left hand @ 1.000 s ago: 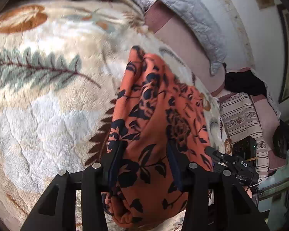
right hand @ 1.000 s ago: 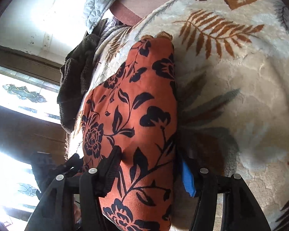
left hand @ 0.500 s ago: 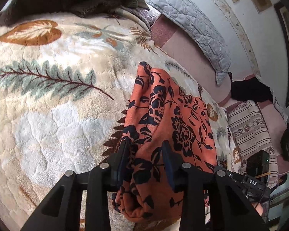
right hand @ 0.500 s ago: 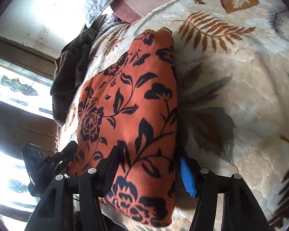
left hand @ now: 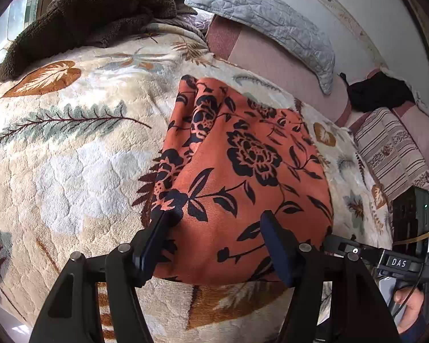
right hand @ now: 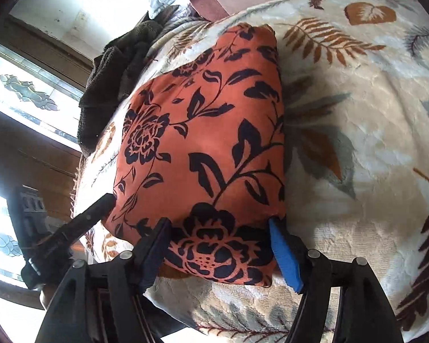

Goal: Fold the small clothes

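Observation:
An orange garment with a black flower print lies folded flat on a cream leaf-patterned blanket. It also shows in the right wrist view. My left gripper is open, its jaws wide apart over the garment's near edge. My right gripper is open too, its fingers straddling the garment's other near edge, the blue pad beside the cloth. Each gripper shows in the other's view, at the garment's side.
A dark brown fleece pile lies at the blanket's far end. A grey quilted pillow leans on the pink headboard. A striped cloth and a black box sit at the right. A window is left of the bed.
The left gripper let go of the garment and its jaws opened wide. The garment dropped from a raised bunch to lie flat on the blanket. Both grippers drew back toward its near edge.

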A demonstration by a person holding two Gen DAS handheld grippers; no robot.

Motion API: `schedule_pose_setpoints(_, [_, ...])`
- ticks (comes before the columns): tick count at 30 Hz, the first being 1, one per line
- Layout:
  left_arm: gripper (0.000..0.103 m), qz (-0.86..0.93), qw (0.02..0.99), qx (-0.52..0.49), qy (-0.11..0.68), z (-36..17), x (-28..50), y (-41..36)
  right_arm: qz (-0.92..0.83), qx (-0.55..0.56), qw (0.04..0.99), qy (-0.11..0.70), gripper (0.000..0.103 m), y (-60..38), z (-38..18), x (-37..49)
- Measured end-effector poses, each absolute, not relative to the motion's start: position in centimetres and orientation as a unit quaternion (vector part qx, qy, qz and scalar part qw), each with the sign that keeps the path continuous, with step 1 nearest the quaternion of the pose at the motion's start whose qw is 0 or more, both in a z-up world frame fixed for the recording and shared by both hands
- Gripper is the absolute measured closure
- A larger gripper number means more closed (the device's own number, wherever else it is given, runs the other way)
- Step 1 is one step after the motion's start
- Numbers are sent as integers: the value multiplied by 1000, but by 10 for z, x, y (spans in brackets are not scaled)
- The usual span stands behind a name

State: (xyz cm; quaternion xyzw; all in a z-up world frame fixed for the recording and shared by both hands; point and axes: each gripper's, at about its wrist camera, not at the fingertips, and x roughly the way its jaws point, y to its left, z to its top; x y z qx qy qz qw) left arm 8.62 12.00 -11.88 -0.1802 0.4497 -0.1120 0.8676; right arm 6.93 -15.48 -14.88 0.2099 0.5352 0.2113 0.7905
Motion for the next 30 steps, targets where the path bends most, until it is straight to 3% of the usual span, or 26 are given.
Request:
schedule_pose_setpoints(3, [35, -128, 872, -205, 425, -108, 80, 128, 219, 232, 790, 524, 31, -166, -139, 65])
schedule_pose_setpoints(10, [36, -100, 852, -175, 483, -144, 85, 129, 227, 236, 798, 506, 31, -168, -127, 65])
schedule_pose_setpoints(16, [36, -96, 860, -204, 457, -137, 80, 144, 281, 241, 797, 478, 31, -141, -98, 81])
schedule_pose_setpoints(21, [36, -95, 862, -209, 452, -132, 80, 149, 259, 291, 751, 532, 32, -138, -147, 111])
schedule_pose_setpoints(22, [36, -93, 850, -212, 473, -142, 84, 148, 263, 305, 747, 529, 32, -140, -149, 110])
schedule_pose_setpoints(24, [49, -94, 834, -226, 495, -154, 88, 150, 269, 293, 752, 526, 32, -139, -134, 109])
schedule_pose_setpoints(30, [50, -103, 833, -235, 490, -154, 88, 153, 274, 279, 775, 497, 30, -132, -101, 144])
